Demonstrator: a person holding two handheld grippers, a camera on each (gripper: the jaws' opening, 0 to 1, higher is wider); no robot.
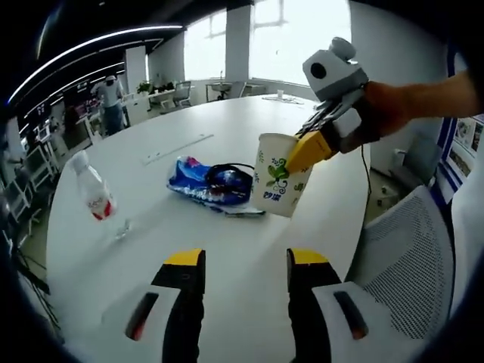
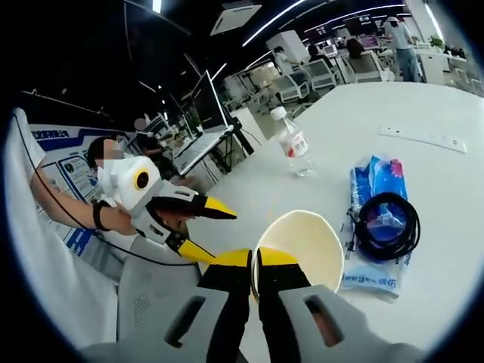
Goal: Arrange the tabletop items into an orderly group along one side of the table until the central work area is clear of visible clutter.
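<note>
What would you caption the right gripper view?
Right gripper pinching white paper cup's rim above white table.

The left gripper view looks across the desk (image 1: 227, 128) toward the paper cup (image 1: 281, 175), a little way off. The right gripper view looks down into that cup (image 2: 299, 246), very near. Both share the blue packet (image 1: 206, 181) (image 2: 376, 189).

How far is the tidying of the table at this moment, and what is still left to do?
Nothing looks grouped yet. In hand: the right gripper is shut on the rim of the white paper cup with green print, held above the round white table. Left: the blue plastic packet with the coiled black cable on it and the clear plastic water bottle lie scattered mid-table. The left gripper is open and holds nothing.
</note>
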